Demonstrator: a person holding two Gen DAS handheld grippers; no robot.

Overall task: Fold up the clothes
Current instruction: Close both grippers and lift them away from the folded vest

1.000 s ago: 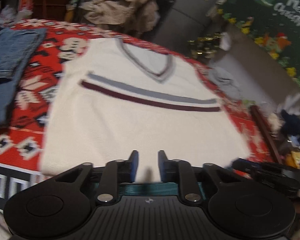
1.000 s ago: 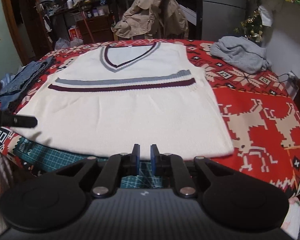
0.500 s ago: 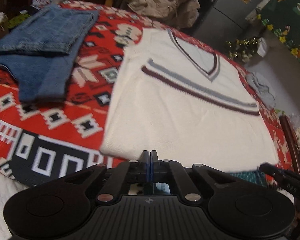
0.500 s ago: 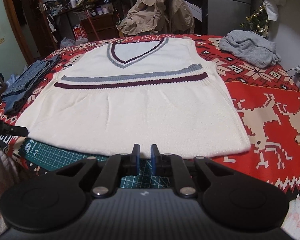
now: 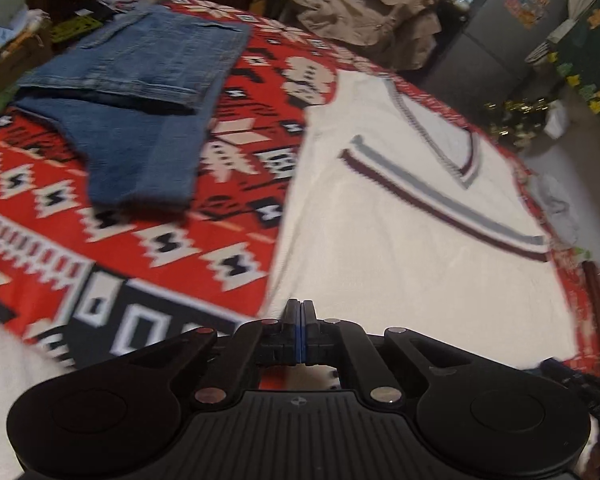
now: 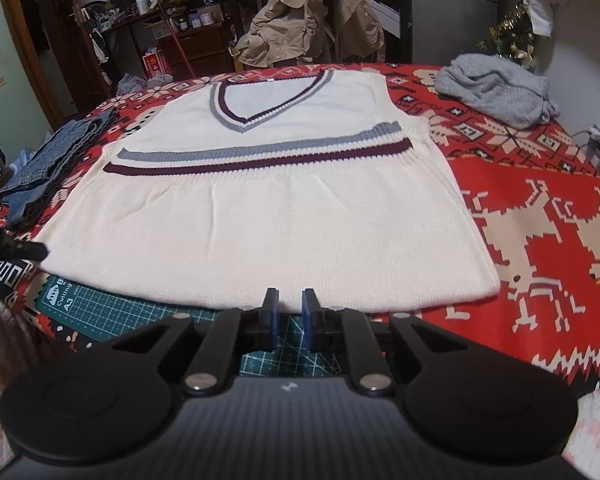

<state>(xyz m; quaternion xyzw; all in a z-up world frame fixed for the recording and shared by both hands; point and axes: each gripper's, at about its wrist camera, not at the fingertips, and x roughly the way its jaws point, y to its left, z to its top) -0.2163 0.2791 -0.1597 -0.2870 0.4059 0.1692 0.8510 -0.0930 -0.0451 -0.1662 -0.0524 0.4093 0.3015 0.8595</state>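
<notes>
A cream knit vest [image 6: 280,208] with a V-neck and grey and maroon stripes lies flat on the red patterned blanket [image 6: 540,184], hem towards me. In the left wrist view the vest [image 5: 400,240] stretches away to the right. My left gripper [image 5: 301,306] is shut at the vest's near-left hem corner, and I see no cloth between its fingers. Its tip [image 6: 16,246] also shows beside that corner in the right wrist view. My right gripper [image 6: 288,304] is open a little, just in front of the middle of the hem.
Folded blue jeans [image 5: 148,92] lie left of the vest. A grey sweater [image 6: 496,92] is bunched at the far right of the blanket. A green cutting mat [image 6: 112,312] peeks out under the hem. A beige jacket [image 6: 312,16] hangs on a chair behind.
My left gripper went from open to shut and swung left towards the vest's left hem corner. The right gripper crept slightly closer to the hem and stayed open.
</notes>
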